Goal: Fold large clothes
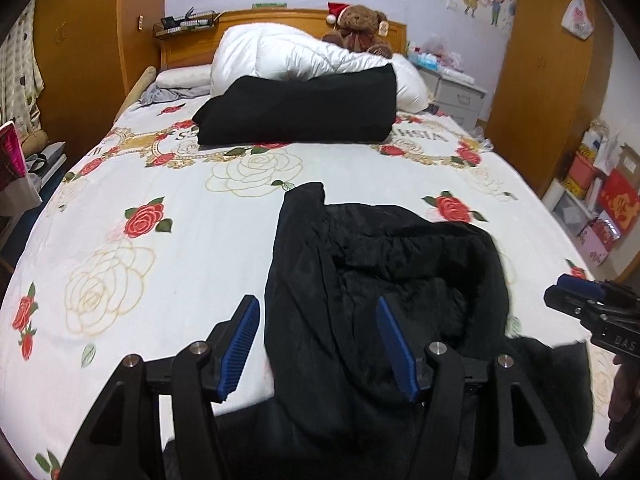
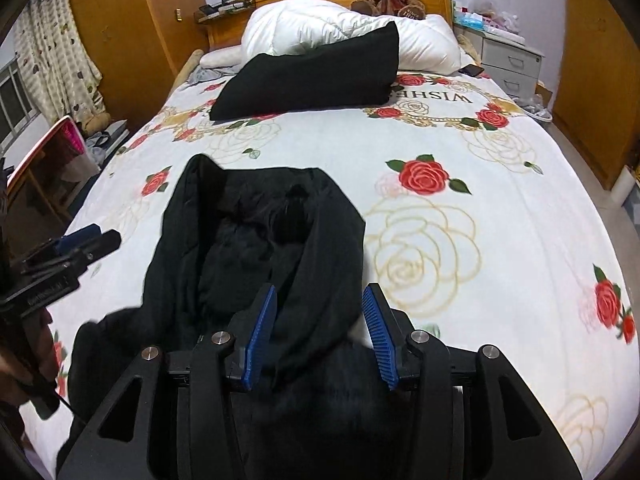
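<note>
A large black coat [image 1: 384, 280] with a dark furry lining lies bunched near the front edge of the bed; it also shows in the right wrist view [image 2: 256, 240]. My left gripper [image 1: 320, 344] is open, its blue pads either side of the coat's left fold, just above it. My right gripper [image 2: 320, 320] is open over the coat's right edge. The right gripper shows at the right of the left wrist view [image 1: 580, 300]; the left gripper shows at the left of the right wrist view [image 2: 84, 240].
The bed [image 1: 160, 184] has a white rose-print cover. A folded black garment [image 1: 300, 108] leans on a white duvet [image 1: 288, 52] at the head, with a teddy bear [image 1: 360, 24]. Boxes [image 1: 600, 200] and a wardrobe stand right; a phone [image 2: 471, 70] lies by the duvet.
</note>
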